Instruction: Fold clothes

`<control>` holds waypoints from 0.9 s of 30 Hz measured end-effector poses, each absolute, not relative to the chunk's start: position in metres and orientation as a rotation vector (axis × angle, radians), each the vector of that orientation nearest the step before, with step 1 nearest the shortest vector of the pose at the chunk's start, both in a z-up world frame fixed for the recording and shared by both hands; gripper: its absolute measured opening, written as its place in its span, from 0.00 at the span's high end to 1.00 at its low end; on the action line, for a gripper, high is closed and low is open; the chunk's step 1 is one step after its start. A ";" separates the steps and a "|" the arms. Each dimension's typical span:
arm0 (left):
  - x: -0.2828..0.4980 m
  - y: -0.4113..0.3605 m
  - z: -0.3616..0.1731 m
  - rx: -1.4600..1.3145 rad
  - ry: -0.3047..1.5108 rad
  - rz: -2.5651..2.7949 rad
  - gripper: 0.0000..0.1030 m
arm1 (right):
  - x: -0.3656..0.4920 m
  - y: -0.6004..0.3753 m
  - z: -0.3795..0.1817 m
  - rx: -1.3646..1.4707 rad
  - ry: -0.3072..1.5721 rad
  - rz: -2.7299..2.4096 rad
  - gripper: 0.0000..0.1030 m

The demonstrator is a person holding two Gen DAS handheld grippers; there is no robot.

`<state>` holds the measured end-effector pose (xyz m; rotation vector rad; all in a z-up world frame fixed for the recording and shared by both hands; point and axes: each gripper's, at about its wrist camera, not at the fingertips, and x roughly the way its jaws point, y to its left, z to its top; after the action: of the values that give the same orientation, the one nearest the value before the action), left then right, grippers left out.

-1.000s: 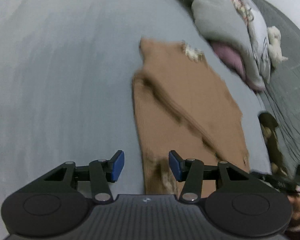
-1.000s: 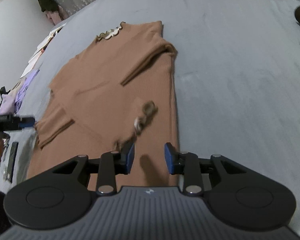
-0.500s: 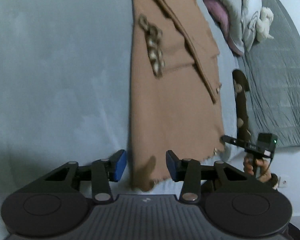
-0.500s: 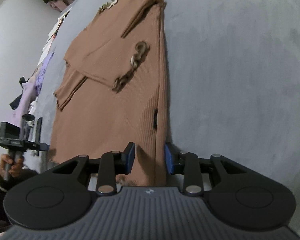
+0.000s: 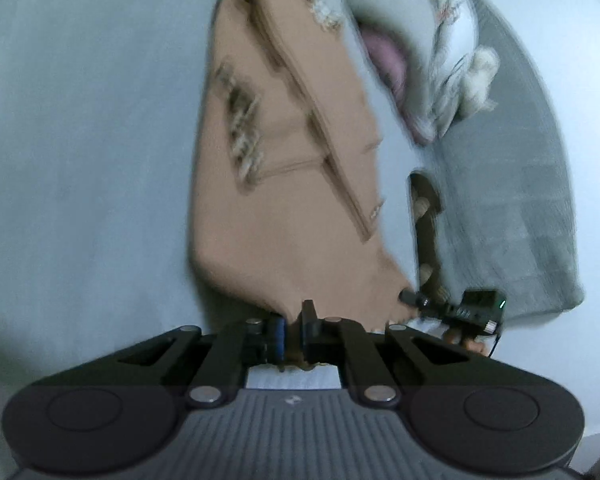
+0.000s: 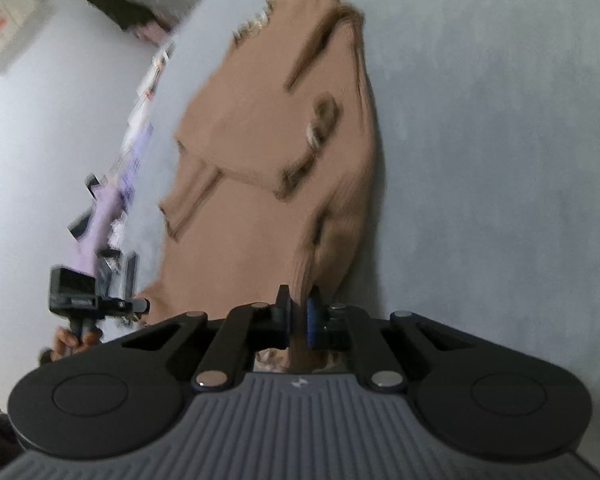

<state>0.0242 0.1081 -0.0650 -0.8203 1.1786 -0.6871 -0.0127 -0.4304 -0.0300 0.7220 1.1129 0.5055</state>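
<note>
A brown ribbed sweater (image 5: 284, 184) lies flat on the pale blue-grey bed sheet (image 5: 80, 160), sleeves folded across its front and collar at the far end. My left gripper (image 5: 294, 324) has its jaws closing, and the blue pads pinch the near hem at one corner. In the right wrist view the same sweater (image 6: 268, 160) stretches away from my right gripper (image 6: 299, 316), whose jaws are closing with the pads pressed on the other hem corner. The fabric rises slightly at both pinched corners. Each view shows the other handheld gripper at the hem's far side, held by a hand (image 6: 74, 338).
Pillows (image 5: 440, 40), a pink cloth and a fluffy toy (image 5: 480, 76) lie beyond the sweater's collar. A grey quilt (image 5: 520, 200) and a dark brown garment (image 5: 424, 216) sit to its right. Lavender clothes and papers (image 6: 112, 200) lie along the bed's left edge.
Both grippers drew back to the sweater's near hem and their jaws went from open to pinched on the fabric. The hem corners now lift a little off the sheet.
</note>
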 end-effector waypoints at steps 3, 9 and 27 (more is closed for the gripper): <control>0.054 0.111 -0.052 -0.839 1.071 -0.653 0.94 | 0.010 -0.434 -0.016 0.759 1.021 0.497 0.93; 0.134 0.100 -0.061 -0.867 0.992 -0.570 0.94 | 0.087 -0.437 -0.023 0.863 0.919 0.412 0.93; 0.192 0.122 -0.093 -0.856 0.917 -0.578 0.38 | 0.142 -0.484 -0.090 1.253 0.780 0.298 0.69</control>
<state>0.1919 0.1218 -0.0933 -0.8556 0.9170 -0.5781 0.1420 -0.4837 -0.0902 1.2527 0.7802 0.2978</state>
